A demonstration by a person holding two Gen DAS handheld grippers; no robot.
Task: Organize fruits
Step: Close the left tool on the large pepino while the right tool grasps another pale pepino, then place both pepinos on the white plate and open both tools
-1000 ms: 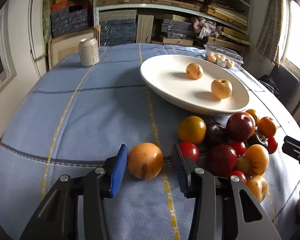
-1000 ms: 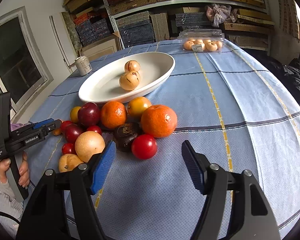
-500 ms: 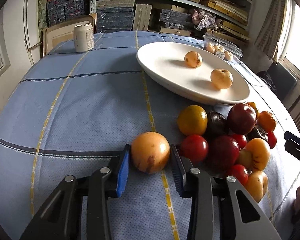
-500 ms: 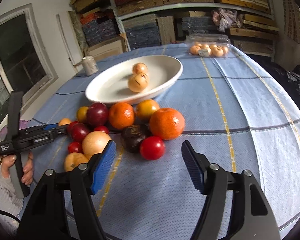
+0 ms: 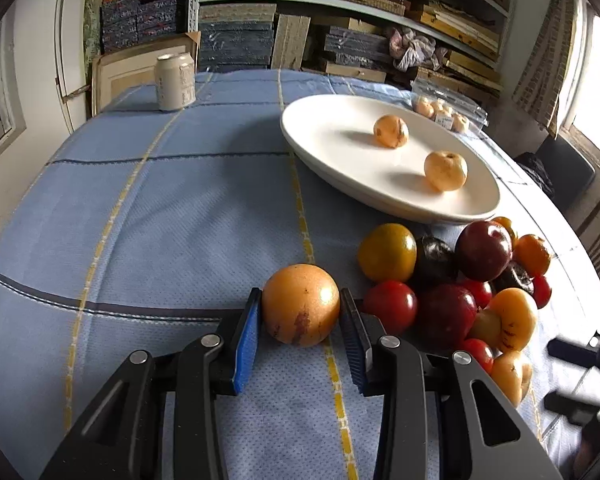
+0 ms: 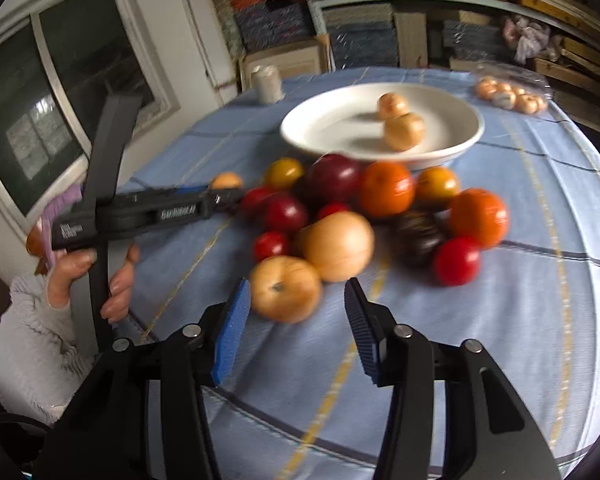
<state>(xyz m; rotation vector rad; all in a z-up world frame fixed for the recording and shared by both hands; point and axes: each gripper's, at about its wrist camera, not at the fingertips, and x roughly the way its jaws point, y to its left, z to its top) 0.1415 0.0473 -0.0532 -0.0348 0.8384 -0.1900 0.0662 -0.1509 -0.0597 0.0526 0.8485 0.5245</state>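
1. I see the left tongs [image 5: 300, 316] pinching a round orange fruit [image 5: 301, 305] between the blue pads, just left of the fruit pile [image 5: 452, 288] on the desk [image 5: 180, 208].
2. My right tongs [image 6: 296, 312] stand spread, with a pale yellow fruit [image 6: 286, 294] between the tips, untouched.
3. The right wrist view is motion-blurred; white lettering on the left tool's body is unreadable.
4. The white plate [image 5: 340, 140] holds two pale fruits.
5. The can [image 5: 175, 81] carries print too small to read.
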